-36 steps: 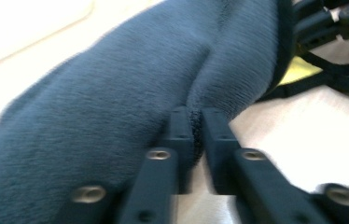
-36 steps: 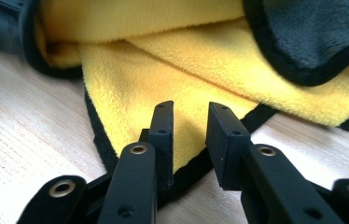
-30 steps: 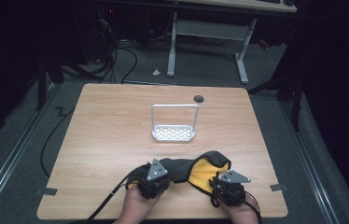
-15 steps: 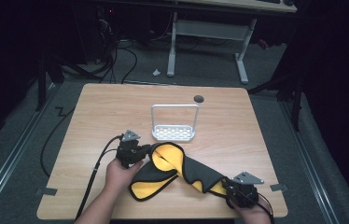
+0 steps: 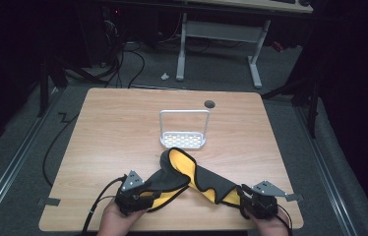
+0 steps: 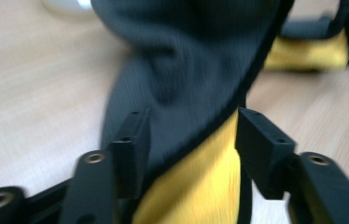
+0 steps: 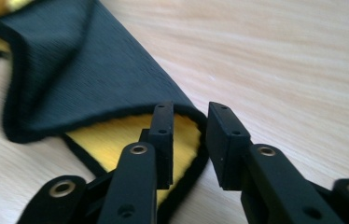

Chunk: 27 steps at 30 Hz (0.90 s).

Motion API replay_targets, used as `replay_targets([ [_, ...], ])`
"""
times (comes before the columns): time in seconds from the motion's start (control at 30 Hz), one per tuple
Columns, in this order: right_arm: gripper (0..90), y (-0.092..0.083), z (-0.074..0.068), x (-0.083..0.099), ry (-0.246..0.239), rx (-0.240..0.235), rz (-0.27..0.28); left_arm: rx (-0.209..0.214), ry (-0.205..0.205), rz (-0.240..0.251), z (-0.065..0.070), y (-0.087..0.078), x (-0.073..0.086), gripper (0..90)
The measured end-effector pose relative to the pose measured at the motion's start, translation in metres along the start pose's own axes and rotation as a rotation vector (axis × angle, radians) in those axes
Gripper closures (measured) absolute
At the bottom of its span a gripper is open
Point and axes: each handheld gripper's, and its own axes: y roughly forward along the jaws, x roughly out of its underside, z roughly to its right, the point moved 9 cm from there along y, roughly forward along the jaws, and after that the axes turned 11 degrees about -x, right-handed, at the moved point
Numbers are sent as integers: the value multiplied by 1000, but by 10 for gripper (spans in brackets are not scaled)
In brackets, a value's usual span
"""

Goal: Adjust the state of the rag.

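table (image 5: 123, 128) first: light wood, cloth (image 5: 192, 179) slumped along its 6 o'clock edge, black outside, yellow lining, one hump peaking toward 12 just short of the rack (image 5: 184, 140). looks like spreading or folding the cloth, with both corners being let go. best done by backing each gripper straight off along the cloth's line, low and slow, so no hem snags on a pad and drags the fold out of shape; regrip, if wanted, at the bound black edge, not the loose lining.

left gripper (image 6: 189, 140) at 7 o'clock: jaws spread wide, just been opening, cloth lying slack between, pads not pressing. right gripper (image 7: 189, 140) at 5 o'clock: jaws parted a little, also just been opening, yellow corner and black hem sitting in the gap, apparently loose.

rack at table centre: white perforated tray with a tall wire hoop, nothing in it, cloth not quite touching.
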Motion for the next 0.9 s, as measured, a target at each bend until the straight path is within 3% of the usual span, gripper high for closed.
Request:
replay_targets([
  [0.1,671,0,-12,-7,-22,-13,23,-51,8,-26,-7,7,12,424],
  [0.2,632,0,-30,-20,-38,-54,66,-49,-30,-8,-12,7,11,515],
  [0.3,605,-2,-52,-34,-62,-108,116,-58,-25,-9,-15,7,12,594],
  [0.37,601,3,-67,-37,-92,-145,114,-64,-23,-10,-17,6,12,657],
  [0.43,606,11,-73,-34,-108,-158,83,-68,-28,-9,-19,6,13,707],
  [0.47,628,18,-75,-31,-112,-161,53,-67,-37,-13,-21,6,13,738],
  [0.53,825,28,-76,-24,-140,-153,6,-43,-73,-23,-25,4,14,846],
  [0.6,872,28,-66,-30,-154,-99,18,-4,-116,-44,-30,-2,17,855],
  [0.67,873,25,-42,-42,-138,-34,40,22,-142,-64,-38,-8,20,855],
  [0.73,873,26,-19,-50,-112,16,48,39,-201,-72,-50,-15,23,854],
  [0.83,872,41,26,-55,-42,85,17,59,-280,-79,-68,-23,33,841],
  [0.9,866,53,43,-55,-15,101,-9,79,-319,-67,-75,-26,37,812],
])
